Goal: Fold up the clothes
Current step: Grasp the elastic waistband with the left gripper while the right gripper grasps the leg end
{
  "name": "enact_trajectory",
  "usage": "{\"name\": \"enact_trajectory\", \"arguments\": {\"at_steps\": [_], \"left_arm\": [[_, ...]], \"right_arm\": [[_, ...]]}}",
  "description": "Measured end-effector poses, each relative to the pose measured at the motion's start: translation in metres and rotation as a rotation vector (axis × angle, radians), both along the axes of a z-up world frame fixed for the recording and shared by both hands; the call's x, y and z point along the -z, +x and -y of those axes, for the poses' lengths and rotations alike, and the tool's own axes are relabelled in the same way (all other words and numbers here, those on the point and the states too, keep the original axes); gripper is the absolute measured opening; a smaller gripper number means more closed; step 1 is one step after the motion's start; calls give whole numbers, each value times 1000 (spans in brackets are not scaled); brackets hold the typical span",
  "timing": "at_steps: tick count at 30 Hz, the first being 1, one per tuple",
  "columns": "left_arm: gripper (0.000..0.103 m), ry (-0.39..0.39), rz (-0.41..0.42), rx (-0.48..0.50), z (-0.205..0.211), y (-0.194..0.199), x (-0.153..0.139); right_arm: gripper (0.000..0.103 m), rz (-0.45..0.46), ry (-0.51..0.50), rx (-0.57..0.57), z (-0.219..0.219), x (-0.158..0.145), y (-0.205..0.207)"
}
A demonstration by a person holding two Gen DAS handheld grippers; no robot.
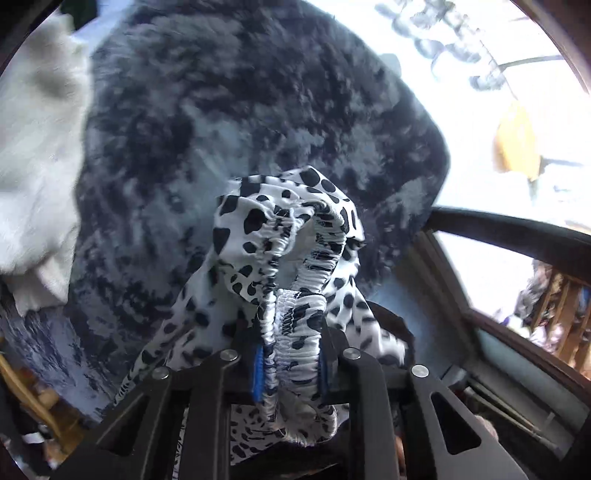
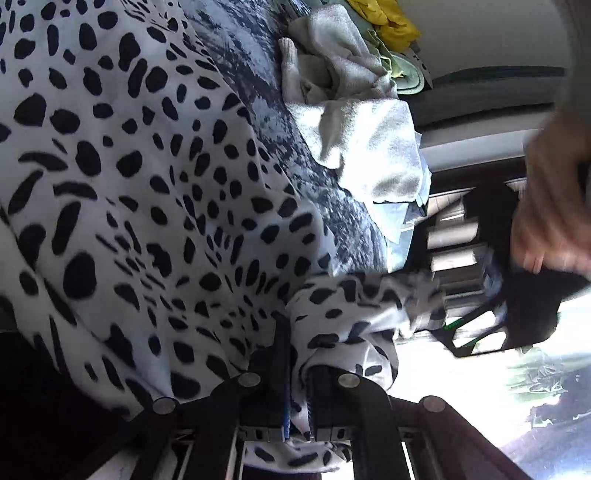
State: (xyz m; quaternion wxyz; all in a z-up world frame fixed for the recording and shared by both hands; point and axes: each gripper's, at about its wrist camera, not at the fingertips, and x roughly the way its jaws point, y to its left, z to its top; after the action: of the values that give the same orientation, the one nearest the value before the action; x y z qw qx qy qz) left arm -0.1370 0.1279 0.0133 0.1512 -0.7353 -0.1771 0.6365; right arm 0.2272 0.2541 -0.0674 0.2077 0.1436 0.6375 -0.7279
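A white garment with black spots [image 1: 280, 229] bunches up in the left wrist view, its gathered elastic waistband standing in a loop. My left gripper [image 1: 291, 332] is shut on that waistband, the fabric pinched between the blue pads. In the right wrist view the same spotted garment [image 2: 129, 166] spreads wide across the left half of the picture. My right gripper [image 2: 297, 369] is shut on a fold of its edge. To the right, a person's hand [image 2: 554, 214] grips the other black gripper, blurred, with spotted fabric running into it.
A fluffy mottled blue-grey blanket [image 1: 240, 129] lies under the garment. A white towel [image 1: 33, 166] lies at the left; crumpled pale towels [image 2: 362, 140] and a yellow cloth [image 2: 388, 18] are piled beyond. A dark wooden rail [image 1: 509, 229] and bright windows border the right.
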Motion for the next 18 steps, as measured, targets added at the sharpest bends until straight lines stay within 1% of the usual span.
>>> {"name": "enact_trajectory", "arguments": {"at_steps": [4,6,7,9,11,12,13,14,16,18], "left_arm": [[17,119,-112,-111,61,46,-29],[16,183,-156,-174,86,76,-38],[16,206,-169,-201,89,91,-42],[16,240,-211,-258,94,123,-45],[16,264,-260,-307,102,158,-41],[16,273,-278,-339,109,177,-36],[16,276,-277,-379,115,196,-25],[16,276,-259,-409,120,210,-11],[16,275,-220,-467,127,235,20],[16,271,-154,-529,127,249,56]], "right_arm": [[5,-46,-20,34,-11,-15,0],[5,-59,-55,47,-17,-30,3],[5,-63,-77,53,-20,-38,4],[5,-33,-148,46,-24,-60,12],[5,46,-215,11,-25,-79,25],[5,99,-229,-11,-21,-82,33],[5,151,-244,-34,-18,-86,42],[5,199,-246,-63,-13,-85,51],[5,278,-191,-131,-2,-67,69],[5,331,-118,-179,9,-44,83]]}}
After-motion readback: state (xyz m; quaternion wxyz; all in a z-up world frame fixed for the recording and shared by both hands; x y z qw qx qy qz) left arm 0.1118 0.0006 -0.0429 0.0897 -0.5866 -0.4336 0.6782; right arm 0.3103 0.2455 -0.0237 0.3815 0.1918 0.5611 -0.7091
